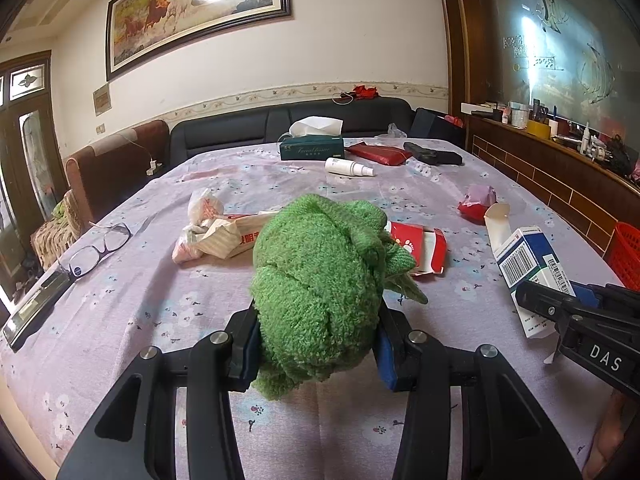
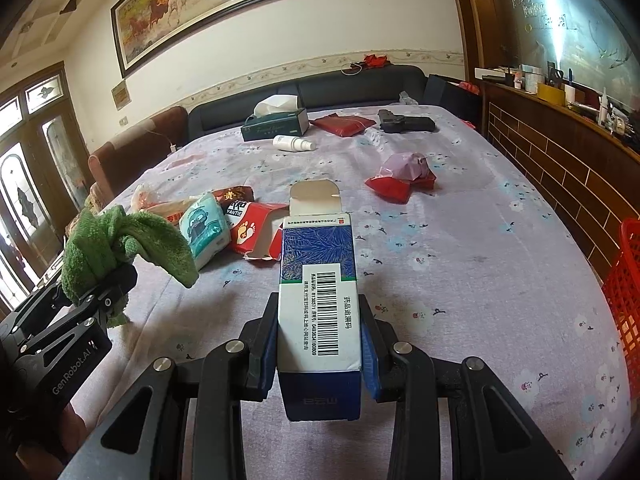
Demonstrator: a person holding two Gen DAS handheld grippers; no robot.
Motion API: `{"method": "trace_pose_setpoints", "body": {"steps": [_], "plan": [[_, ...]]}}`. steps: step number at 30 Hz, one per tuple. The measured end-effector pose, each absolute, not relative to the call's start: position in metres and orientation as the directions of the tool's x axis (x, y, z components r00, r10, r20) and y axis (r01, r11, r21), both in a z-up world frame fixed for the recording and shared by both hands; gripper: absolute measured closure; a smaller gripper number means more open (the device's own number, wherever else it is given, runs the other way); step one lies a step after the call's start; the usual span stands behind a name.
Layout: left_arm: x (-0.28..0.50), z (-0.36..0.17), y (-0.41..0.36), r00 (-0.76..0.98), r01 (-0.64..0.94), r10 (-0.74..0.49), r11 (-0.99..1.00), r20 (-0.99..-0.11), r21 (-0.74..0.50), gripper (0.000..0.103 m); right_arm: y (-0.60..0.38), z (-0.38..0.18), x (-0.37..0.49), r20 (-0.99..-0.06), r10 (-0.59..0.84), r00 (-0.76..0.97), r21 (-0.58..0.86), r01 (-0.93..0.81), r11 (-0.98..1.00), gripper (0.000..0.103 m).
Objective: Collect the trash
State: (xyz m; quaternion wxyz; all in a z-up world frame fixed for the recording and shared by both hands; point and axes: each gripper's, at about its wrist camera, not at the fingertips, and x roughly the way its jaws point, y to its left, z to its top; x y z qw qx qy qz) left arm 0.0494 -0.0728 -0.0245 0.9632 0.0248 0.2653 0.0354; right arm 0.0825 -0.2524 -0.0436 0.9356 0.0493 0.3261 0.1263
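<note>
My left gripper (image 1: 318, 344) is shut on a bunched green towel (image 1: 320, 280), held above the table; it also shows in the right wrist view (image 2: 120, 248). My right gripper (image 2: 318, 344) is shut on an opened blue and white medicine box (image 2: 318, 292) with a barcode, its top flap up; the box also shows in the left wrist view (image 1: 528, 264). Loose trash lies on the flowered tablecloth (image 2: 460, 264): a torn red and white carton (image 2: 260, 236), crumpled wrappers (image 1: 216, 232), and a red and pink crumpled bag (image 2: 404, 176).
A red mesh basket (image 2: 624, 296) stands past the table's right edge. A tissue box (image 2: 276, 122), white spray bottle (image 2: 294, 143), red pouch (image 2: 344, 124) and black case (image 2: 406, 122) lie at the far end. Glasses (image 1: 96, 246) and a dark flat device (image 1: 34, 308) lie at the left.
</note>
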Motion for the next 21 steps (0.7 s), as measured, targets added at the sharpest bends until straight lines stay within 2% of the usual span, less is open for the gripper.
{"method": "trace_pose_setpoints", "body": {"steps": [21], "plan": [[0.056, -0.0268, -0.0719, 0.837, -0.049, 0.078, 0.997, -0.542, 0.067, 0.059, -0.2535, -0.0404, 0.0774, -0.605, 0.212, 0.767, 0.141, -0.159, 0.977, 0.066]]}}
